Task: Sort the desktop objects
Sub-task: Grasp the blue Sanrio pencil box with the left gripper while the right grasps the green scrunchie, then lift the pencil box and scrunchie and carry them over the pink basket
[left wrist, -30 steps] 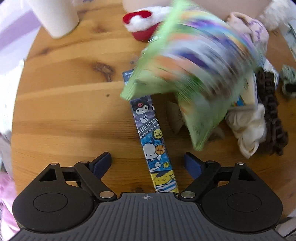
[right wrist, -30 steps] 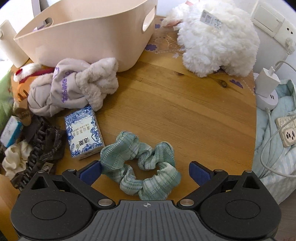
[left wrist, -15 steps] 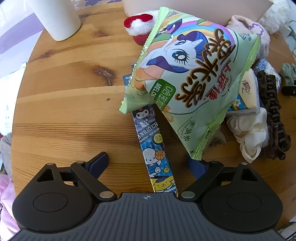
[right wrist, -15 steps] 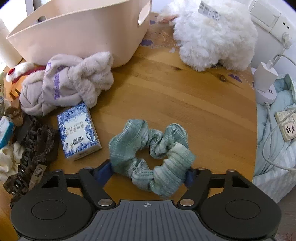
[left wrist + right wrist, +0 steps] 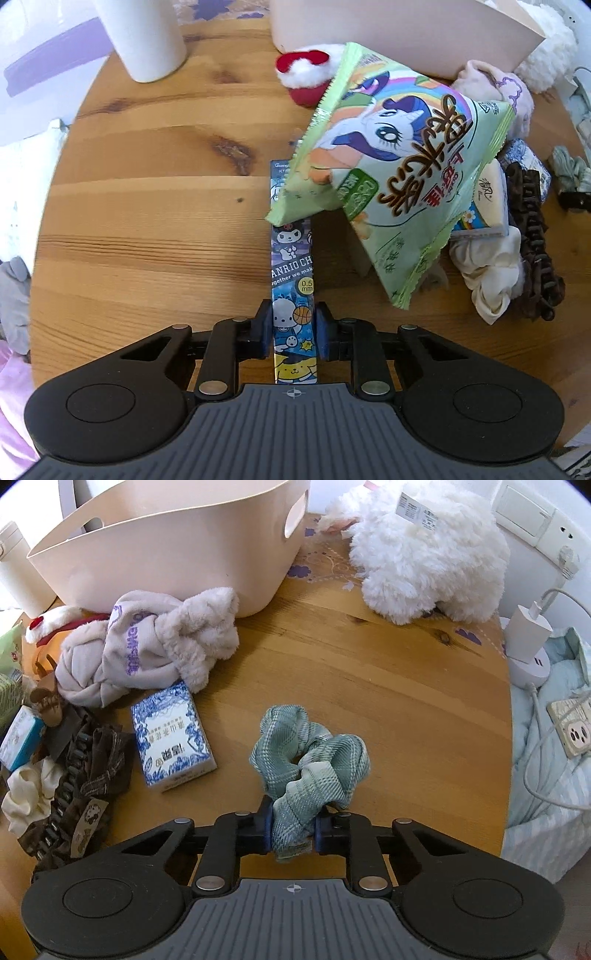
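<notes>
We see a pale green snack bag [image 5: 399, 162] printed with a rainbow pony, a blue cartoon-patterned pen box [image 5: 293, 280], a teal plaid scrunchie [image 5: 310, 760], a blue-and-white floral box [image 5: 171, 734], and a beige basket [image 5: 166, 550] on the honey-brown wooden surface [image 5: 369, 672].

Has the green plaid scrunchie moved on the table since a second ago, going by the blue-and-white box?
Yes. The scrunchie was spread flat beside the blue-and-white box; now it is bunched up between the right gripper fingers, farther right of the box.
</notes>
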Available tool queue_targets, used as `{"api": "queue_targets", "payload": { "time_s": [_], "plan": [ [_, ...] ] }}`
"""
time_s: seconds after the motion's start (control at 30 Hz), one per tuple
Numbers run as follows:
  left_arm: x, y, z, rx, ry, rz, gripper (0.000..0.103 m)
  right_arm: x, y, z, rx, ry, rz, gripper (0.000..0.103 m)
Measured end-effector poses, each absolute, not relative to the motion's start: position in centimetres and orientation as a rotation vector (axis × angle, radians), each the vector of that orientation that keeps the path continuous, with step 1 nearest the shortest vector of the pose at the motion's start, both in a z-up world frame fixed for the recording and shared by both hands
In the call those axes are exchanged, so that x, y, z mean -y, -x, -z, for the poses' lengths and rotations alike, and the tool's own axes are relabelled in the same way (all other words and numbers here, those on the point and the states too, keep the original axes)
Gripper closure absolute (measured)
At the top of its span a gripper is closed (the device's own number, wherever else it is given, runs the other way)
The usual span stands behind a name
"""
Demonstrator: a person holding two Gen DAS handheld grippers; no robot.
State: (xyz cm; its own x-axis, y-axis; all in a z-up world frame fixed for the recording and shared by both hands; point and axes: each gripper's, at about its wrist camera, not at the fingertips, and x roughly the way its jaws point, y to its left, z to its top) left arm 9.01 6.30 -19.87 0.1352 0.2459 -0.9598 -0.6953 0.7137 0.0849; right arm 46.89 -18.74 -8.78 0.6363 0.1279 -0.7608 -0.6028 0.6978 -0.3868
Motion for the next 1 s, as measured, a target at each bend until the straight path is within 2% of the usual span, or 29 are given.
{"api": "queue_targets", "payload": {
  "time_s": [0.43,1.0],
  "plan": [
    [-8.9,-6.6,15.7,-1.132,0.388,-0.823,0.08,19.3,-44.4,5.8,-0.685,0.644,-0.527,0.087],
    [-9.9,-14.0,8.7,-0.934,0.231,-0.731,0.08,15.8,-42.2,-1.0,-0.491,0.654,-0.62,0.087]
  ]
}}
